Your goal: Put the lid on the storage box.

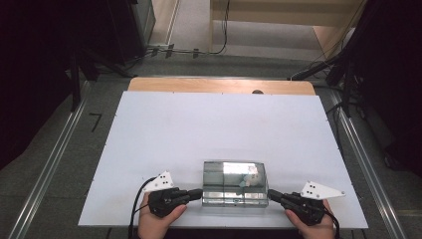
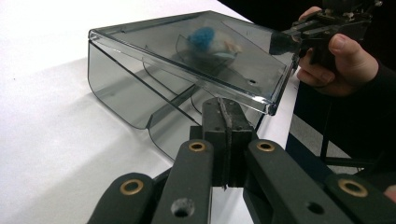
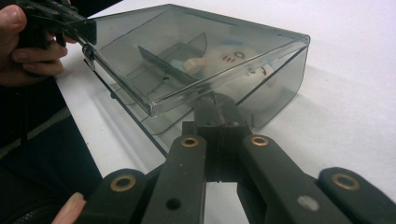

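So I'm sitting at the white table (image 1: 164, 129) with a gripper in each hand, and here's the layout going left to right. My left gripper (image 1: 198, 193) is lying low near the front edge, pointing right, with its jaws pressed fully together and nothing pinched between them. In the left gripper view its tips (image 2: 223, 114) are sitting right under the near lip of the box lid; I can't tell whether they're actually touching it.

In the middle I'm looking at a smoky clear plastic box (image 1: 234, 183) with a hinged lid, resting close to the front edge of the table. The lid looks propped up a bit at the near side. Inside there's a divider, and a small plush toy (image 1: 249, 177), whitish with a blue bit, is sitting in the right-hand part.

On the right, my right gripper (image 1: 272, 194) is pointing left at the box's right end, jaws closed tight too, gripping nothing. In the right gripper view its tips (image 3: 215, 112) are tucking in just below the lid's edge, again too close to call on contact.
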`<act>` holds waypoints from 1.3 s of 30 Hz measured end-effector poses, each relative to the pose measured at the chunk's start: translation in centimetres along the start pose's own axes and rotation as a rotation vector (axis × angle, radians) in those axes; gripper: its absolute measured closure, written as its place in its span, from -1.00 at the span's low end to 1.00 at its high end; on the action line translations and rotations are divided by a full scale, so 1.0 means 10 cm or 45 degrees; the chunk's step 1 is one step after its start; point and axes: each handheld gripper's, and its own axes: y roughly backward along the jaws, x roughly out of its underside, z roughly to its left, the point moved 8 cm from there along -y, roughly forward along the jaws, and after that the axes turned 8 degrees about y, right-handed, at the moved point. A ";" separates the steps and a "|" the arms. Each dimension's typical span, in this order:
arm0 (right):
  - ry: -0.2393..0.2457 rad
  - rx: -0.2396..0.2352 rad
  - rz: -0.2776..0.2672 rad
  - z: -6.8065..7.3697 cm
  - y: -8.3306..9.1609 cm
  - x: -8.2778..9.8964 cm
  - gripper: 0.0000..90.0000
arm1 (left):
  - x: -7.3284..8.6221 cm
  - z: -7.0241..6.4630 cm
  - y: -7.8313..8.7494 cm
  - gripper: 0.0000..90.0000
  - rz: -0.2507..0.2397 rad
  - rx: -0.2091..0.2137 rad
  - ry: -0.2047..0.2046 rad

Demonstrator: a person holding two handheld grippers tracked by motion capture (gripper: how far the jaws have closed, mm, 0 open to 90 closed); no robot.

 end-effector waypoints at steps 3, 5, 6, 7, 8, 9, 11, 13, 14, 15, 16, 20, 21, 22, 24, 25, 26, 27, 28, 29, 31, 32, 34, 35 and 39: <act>0.003 -0.006 0.004 0.00 0.00 0.01 0.95 | 0.02 0.00 -0.01 1.00 0.021 0.019 0.005; 0.014 -0.007 0.009 0.00 0.00 0.02 0.96 | 0.04 -0.01 -0.02 1.00 0.038 0.024 -0.002; 0.017 -0.007 0.009 0.00 0.00 0.02 0.96 | 0.04 -0.01 -0.02 1.00 0.039 0.026 -0.004; 0.019 -0.007 0.008 0.00 0.00 0.02 0.96 | 0.04 -0.01 -0.02 1.00 0.040 0.027 -0.005; 0.019 -0.009 0.009 0.00 0.00 0.02 0.96 | 0.04 -0.01 -0.02 1.00 0.043 0.027 -0.005; 0.021 -0.013 0.012 0.00 0.00 0.03 0.96 | 0.04 0.00 -0.01 1.00 0.047 0.023 -0.007; 0.022 -0.015 0.019 0.00 -0.01 0.04 0.96 | 0.05 0.01 -0.01 1.00 0.052 0.023 -0.003; 0.025 -0.016 0.025 -0.01 -0.01 0.05 0.96 | 0.06 0.02 -0.01 1.00 0.058 0.019 -0.009; 0.023 -0.017 0.028 -0.01 -0.01 0.05 0.96 | 0.06 0.03 0.00 1.00 0.063 0.019 -0.012; 0.022 -0.016 0.031 -0.01 -0.01 0.06 0.96 | 0.07 0.03 0.00 1.00 0.068 0.021 -0.013; 0.024 -0.015 0.035 -0.02 -0.02 0.06 0.96 | 0.07 0.03 -0.01 1.00 0.076 0.030 -0.007; 0.028 -0.014 0.045 -0.02 -0.02 0.08 0.96 | 0.10 0.03 -0.03 1.00 0.098 0.030 -0.017; 0.026 -0.015 0.050 -0.02 -0.02 0.08 0.96 | 0.10 0.04 -0.03 1.00 0.099 0.032 -0.016; 0.024 -0.017 0.050 -0.02 -0.02 0.08 0.96 | 0.10 0.04 -0.03 1.00 0.100 0.033 -0.016; 0.024 -0.019 0.055 -0.02 -0.02 0.09 0.96 | 0.11 0.04 -0.03 1.00 0.105 0.033 -0.018; 0.025 -0.021 0.055 -0.03 -0.02 0.09 0.96 | 0.11 0.04 -0.03 1.00 0.110 0.034 -0.022; 0.028 -0.022 0.058 -0.03 -0.03 0.09 0.96 | 0.12 0.04 -0.02 1.00 0.116 0.029 -0.028; 0.026 -0.021 0.062 -0.03 -0.03 0.10 0.96 | 0.12 0.04 -0.02 1.00 0.122 0.026 -0.031; 0.026 -0.021 0.067 -0.03 -0.03 0.11 0.96 | 0.13 0.05 -0.03 1.00 0.126 0.025 -0.033; 0.025 -0.022 0.070 -0.04 -0.03 0.11 0.96 | 0.13 0.05 -0.03 1.00 0.129 0.024 -0.033; 0.024 -0.022 0.074 -0.04 -0.04 0.12 0.96 | 0.13 0.05 -0.03 1.00 0.130 0.027 -0.030; 0.023 -0.024 0.074 -0.05 -0.04 0.12 0.96 | 0.13 0.05 -0.03 1.00 0.130 0.027 -0.028; 0.023 -0.024 0.074 -0.05 -0.04 0.12 0.96 | 0.13 0.05 -0.03 1.00 0.132 0.032 -0.027; 0.022 -0.024 0.074 -0.05 -0.04 0.12 0.96 | 0.13 0.05 -0.03 1.00 0.131 0.033 -0.027; 0.022 -0.026 0.075 -0.05 -0.04 0.13 0.96 | 0.13 0.05 -0.03 1.00 0.131 0.034 -0.027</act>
